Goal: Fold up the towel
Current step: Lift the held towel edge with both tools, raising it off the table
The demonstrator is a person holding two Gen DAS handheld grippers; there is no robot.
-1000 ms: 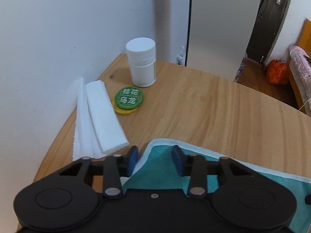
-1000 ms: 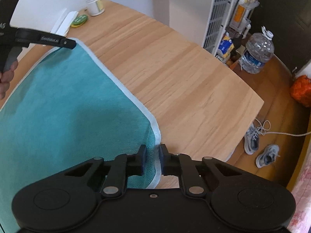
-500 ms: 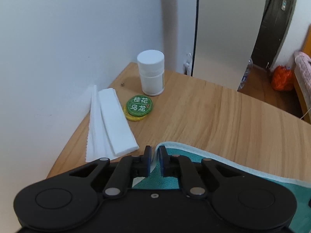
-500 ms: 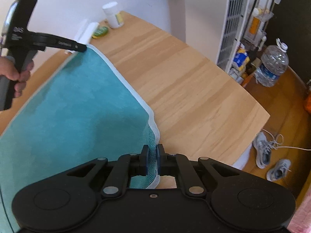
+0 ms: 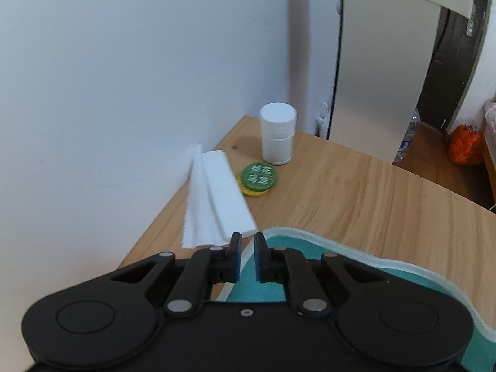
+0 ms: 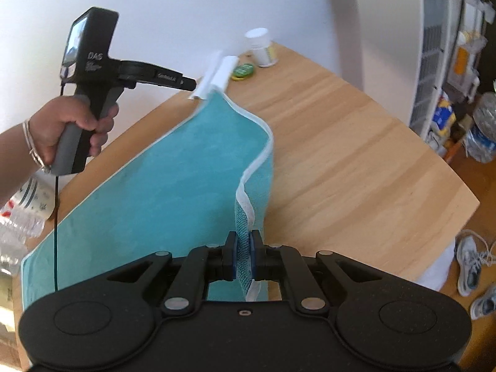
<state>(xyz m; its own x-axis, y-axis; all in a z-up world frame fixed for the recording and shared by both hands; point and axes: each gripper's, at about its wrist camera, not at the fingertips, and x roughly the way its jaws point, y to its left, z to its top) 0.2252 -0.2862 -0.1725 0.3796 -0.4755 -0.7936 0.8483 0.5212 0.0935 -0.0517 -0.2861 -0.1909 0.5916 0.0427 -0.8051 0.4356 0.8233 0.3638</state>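
Note:
A teal towel with a white hem lies on the wooden table, its far edge raised off the wood. My right gripper is shut on the far right corner, and the hem runs up between its blue pads. My left gripper is shut on the far left corner, with teal cloth showing between and behind its fingers. In the right wrist view the left gripper is held by a hand above the table's left edge, the towel corner hanging from its tip.
A white bottle, a green round tin and folded white tissue sit by the wall at the table's far corner. On the floor to the right are a water bottle, shoes and a rack.
The left gripper closed on the towel corner. Both grippers then rose and drew back, lifting the far edge of the towel off the table.

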